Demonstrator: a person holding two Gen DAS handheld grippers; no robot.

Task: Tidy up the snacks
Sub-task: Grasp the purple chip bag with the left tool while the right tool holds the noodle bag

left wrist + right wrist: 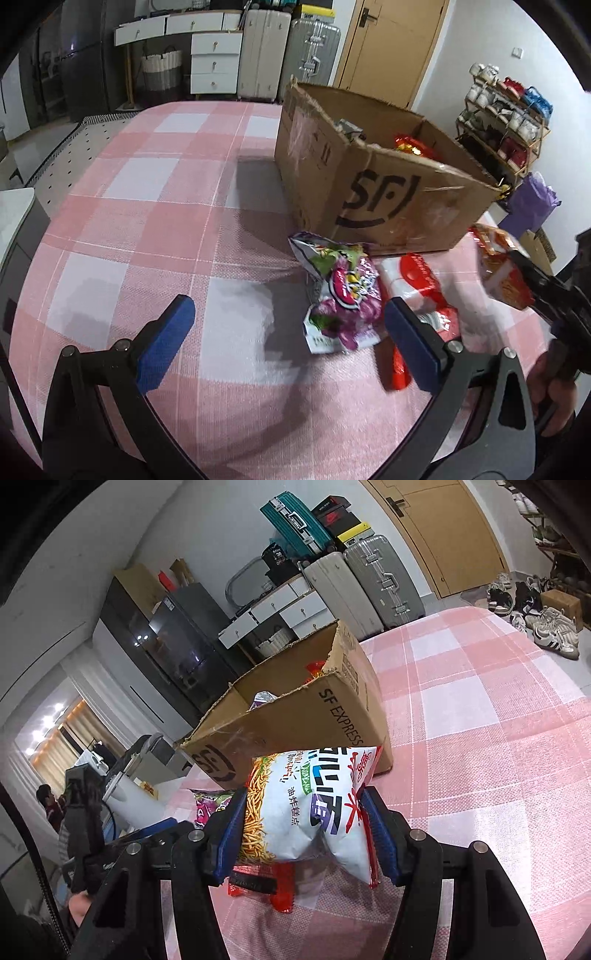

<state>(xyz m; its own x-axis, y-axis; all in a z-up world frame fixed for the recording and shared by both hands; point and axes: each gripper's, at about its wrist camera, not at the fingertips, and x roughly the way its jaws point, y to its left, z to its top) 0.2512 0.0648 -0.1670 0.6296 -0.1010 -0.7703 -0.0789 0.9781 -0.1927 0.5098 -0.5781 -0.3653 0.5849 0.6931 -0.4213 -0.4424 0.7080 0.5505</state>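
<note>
Now the right gripper clamps a white snack bag printed with fried noodle sticks, lifted above the pink checked cloth, just near of the open cardboard box. The left gripper hangs with jaws wide and empty. A purple snack bag and a red-and-white packet lie on the cloth near the box.
</note>
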